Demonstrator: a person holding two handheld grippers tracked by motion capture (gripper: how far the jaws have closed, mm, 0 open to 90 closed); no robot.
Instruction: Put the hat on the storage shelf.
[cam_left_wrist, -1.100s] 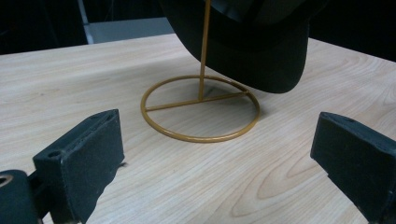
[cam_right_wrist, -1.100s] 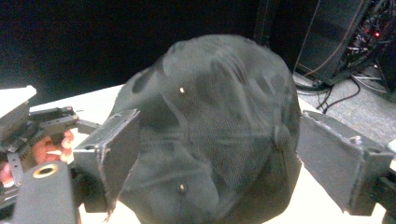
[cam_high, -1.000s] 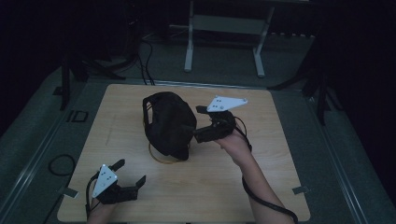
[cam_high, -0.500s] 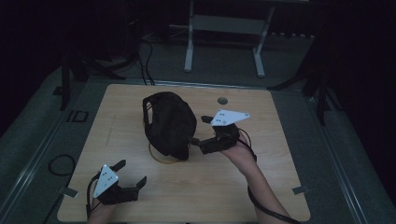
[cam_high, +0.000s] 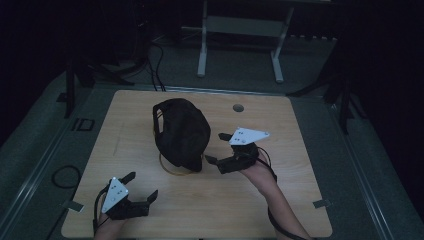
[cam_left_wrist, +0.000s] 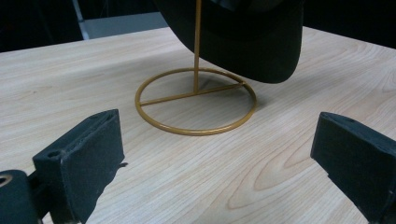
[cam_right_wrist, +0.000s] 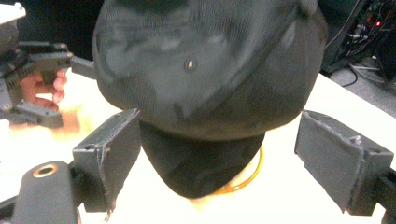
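A black cap (cam_high: 181, 131) hangs on a thin gold wire stand (cam_left_wrist: 196, 100) in the middle of the wooden table (cam_high: 300, 200). In the right gripper view the cap (cam_right_wrist: 205, 70) looms close, its brim pointing down over the stand's ring (cam_right_wrist: 247, 179). My right gripper (cam_high: 216, 148) is open just to the right of the cap, jaws wide and empty. My left gripper (cam_high: 141, 186) rests open near the table's front left corner, aimed at the stand's base, with the cap's brim (cam_left_wrist: 252, 42) above it. The left gripper (cam_right_wrist: 32, 79) also shows in a hand at the far left of the right gripper view.
A small round hole (cam_high: 238, 107) sits in the table near the back edge. Behind the table stand a white metal frame (cam_high: 240, 40) and cables (cam_high: 155, 55) on the dark floor. A cable (cam_high: 65, 175) loops off the table's left side.
My right gripper has come down and toward the front, from beside the cap's upper right to beside its lower right. The left gripper has barely shifted.
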